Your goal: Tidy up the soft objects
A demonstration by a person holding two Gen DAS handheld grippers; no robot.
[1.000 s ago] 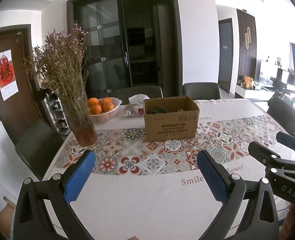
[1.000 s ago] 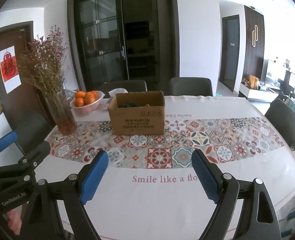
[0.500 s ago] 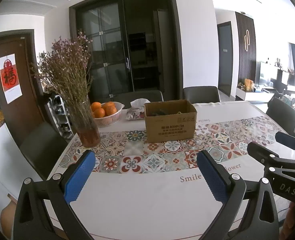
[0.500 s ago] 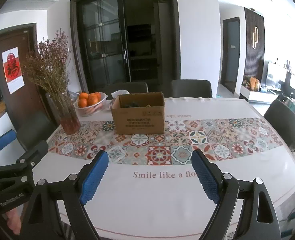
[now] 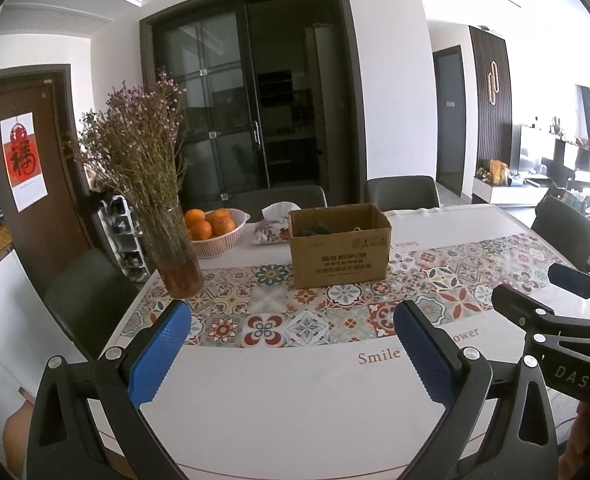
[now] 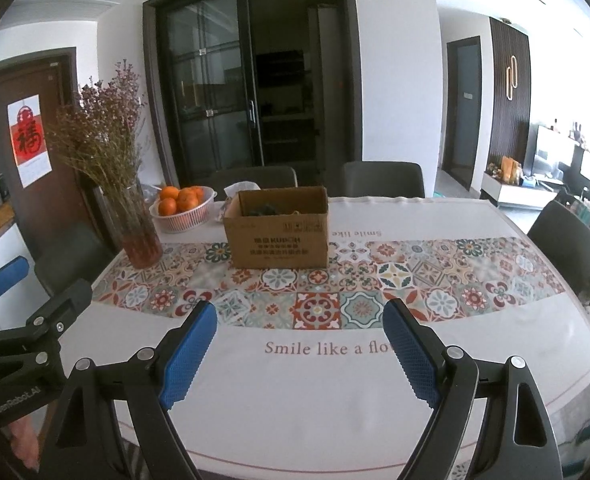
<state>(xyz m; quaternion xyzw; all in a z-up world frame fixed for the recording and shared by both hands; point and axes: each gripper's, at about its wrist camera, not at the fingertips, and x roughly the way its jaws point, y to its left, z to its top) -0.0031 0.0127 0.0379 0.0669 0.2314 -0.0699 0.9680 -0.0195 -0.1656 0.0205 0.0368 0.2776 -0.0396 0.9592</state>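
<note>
The left claw (image 5: 293,354) and the right claw (image 6: 301,350) both hover over the near edge of the surface (image 6: 335,408), each with its blue-padded jaws spread wide and nothing between them. They sit side by side; in the right wrist view the left claw shows at the lower left edge, and in the left wrist view the right claw shows at the lower right. The surface is covered by a white cloth with a band of patterned tiles (image 6: 395,276) across its middle and the printed words "Smile like a flo..." nearer the claws. An open cardboard box (image 6: 279,230) stands on the far part of the tiled band, well apart from both claws; dark items lie inside it, but what they are cannot be told. To the left of the box are a white basket of oranges (image 6: 183,210) and a glass vase of dried flowers (image 6: 135,220). Behind the box lies a floral tissue pouch (image 5: 273,228) with white tissue sticking up. Dark chairs (image 6: 383,180) stand around the surface.
</note>
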